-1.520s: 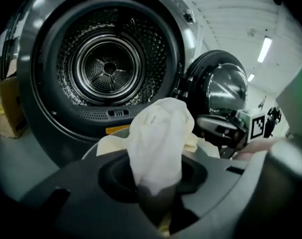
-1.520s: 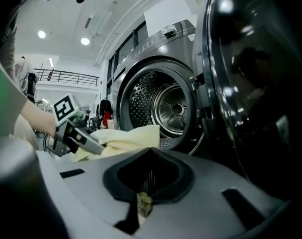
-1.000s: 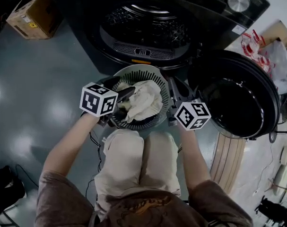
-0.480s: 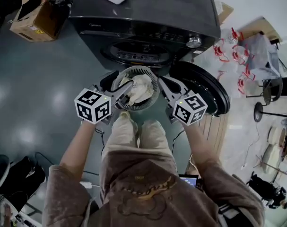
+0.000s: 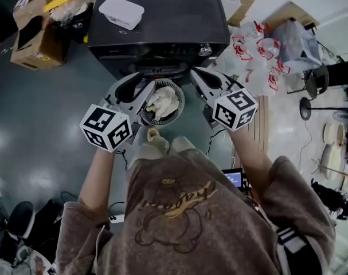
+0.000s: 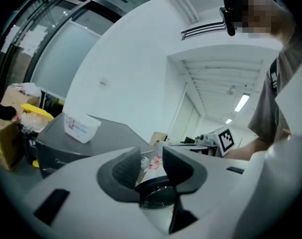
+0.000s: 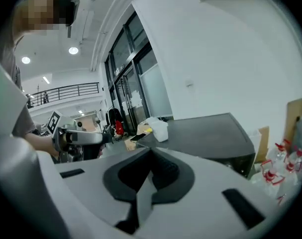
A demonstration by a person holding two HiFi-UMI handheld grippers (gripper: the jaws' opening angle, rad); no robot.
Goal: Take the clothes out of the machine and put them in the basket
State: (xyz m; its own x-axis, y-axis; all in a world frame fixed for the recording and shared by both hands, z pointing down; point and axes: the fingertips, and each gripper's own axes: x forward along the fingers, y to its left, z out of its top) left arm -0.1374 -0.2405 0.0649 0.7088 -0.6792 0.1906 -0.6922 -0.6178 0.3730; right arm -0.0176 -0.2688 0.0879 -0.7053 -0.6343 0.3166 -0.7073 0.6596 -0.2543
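Observation:
The round grey basket (image 5: 177, 92) stands on the floor in front of the dark machine (image 5: 162, 22), with a white cloth (image 5: 164, 101) lying in it. Both grippers are held high above the floor, either side of the basket in the head view. My left gripper (image 5: 140, 88) (image 6: 151, 156) has just been closing; a narrow gap remains and nothing is between its pads. My right gripper (image 5: 196, 74) (image 7: 151, 152) has its pads together and holds nothing. The machine's drum and door are hidden.
A white lidded tub (image 5: 121, 12) (image 6: 80, 127) sits on the machine's top. Cardboard boxes (image 5: 33, 39) stand at the left. Plastic bags with red print (image 5: 259, 44) and wooden boards (image 5: 264, 125) lie at the right. A lit screen (image 5: 235, 179) is on the floor near my legs.
I have stood up: both grippers rose well above the basket, which looks smaller and farther. The left gripper's jaws narrowed. The cloth stays in the basket.

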